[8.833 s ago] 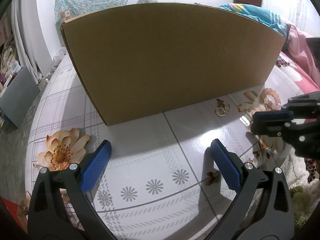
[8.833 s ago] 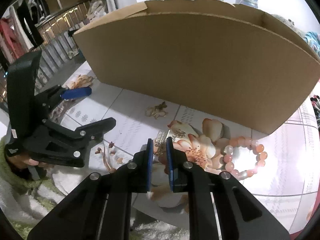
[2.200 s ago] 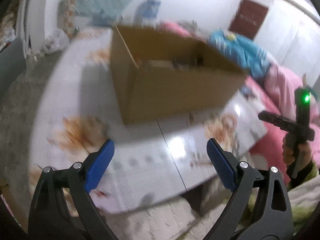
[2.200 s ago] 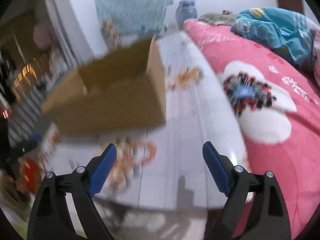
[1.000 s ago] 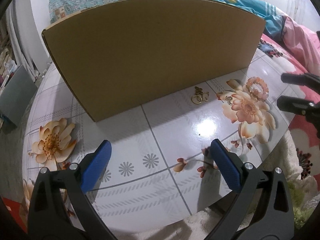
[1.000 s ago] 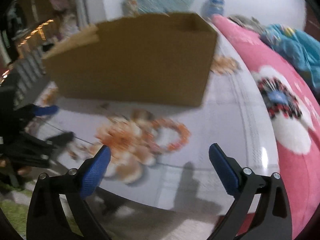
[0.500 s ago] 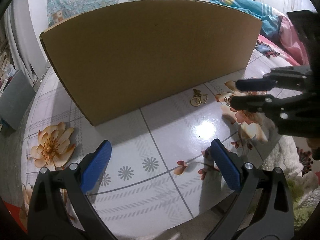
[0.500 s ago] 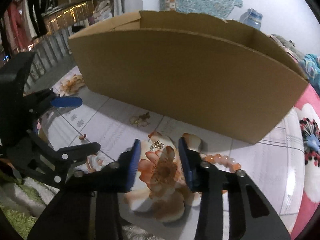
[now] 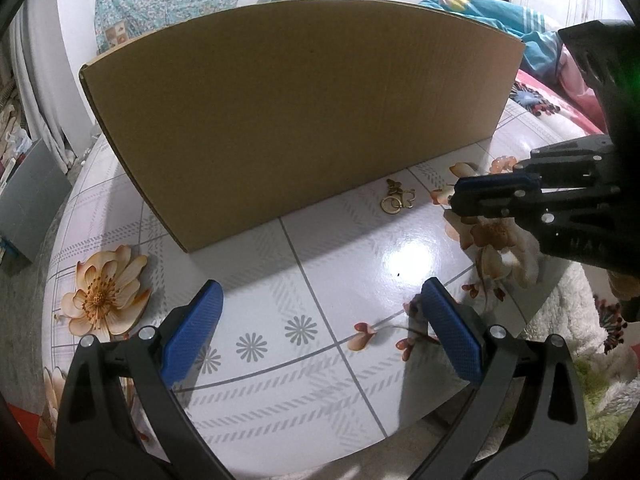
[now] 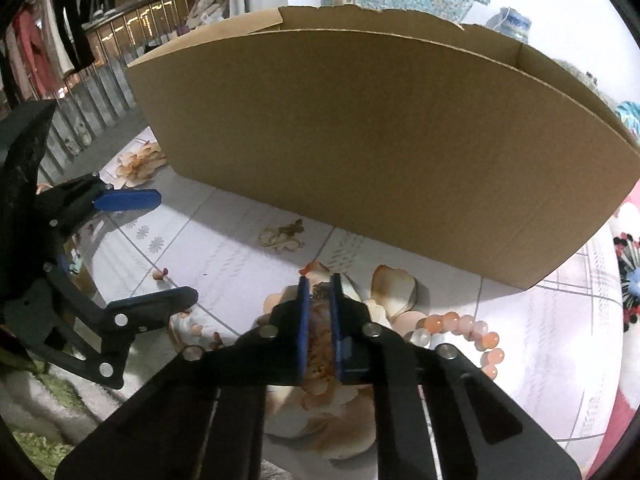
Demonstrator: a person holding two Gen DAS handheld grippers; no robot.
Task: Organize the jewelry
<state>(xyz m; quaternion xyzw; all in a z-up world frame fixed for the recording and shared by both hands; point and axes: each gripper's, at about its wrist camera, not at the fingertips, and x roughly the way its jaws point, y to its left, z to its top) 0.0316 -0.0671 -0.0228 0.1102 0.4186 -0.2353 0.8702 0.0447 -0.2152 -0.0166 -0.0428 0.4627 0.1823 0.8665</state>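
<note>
**tilefan:** While the left claw point(image 9: 322, 332) hung over the near left side of the flowery worktop point(image 9: 340, 248), was it doing anything at all?

**beadbox_22:** Nope. Its jaws stood wide apart with nothing between them, only bare worktop under it. The big cardboard box point(image 9: 300, 112) sat behind, with its long side running straight across the view and the open top facing up.

**tilefan:** And the jewelry?

**beadbox_22:** Moving right from there, the gold rings point(image 9: 396, 200) lay just in front of the box wall, roughly between the two claws and untouched. Next came the right claw point(image 10: 319, 280). Its jaws were down to a narrow slit and closing on the little gold chain point(image 10: 320, 289), which sat right at the tips on the printed flower. It looked pinched to me, but the bit is tiny, so I wouldn't swear how good the hold was. The pink bead bracelet point(image 10: 460, 330) was lying flat on the worktop just to the right of that claw, also untouched.

**tilefan:** So which way did the chain have to go?

**beadbox_22:** My guess is up and away. The box was straight ahead of the right claw, and its near wall stood well above the tips, so the chain would need lifting clear over that edge. The right hand was clearly the closer one for everything still out. The rings were just beside its tips and well ahead of the left claw.
</note>
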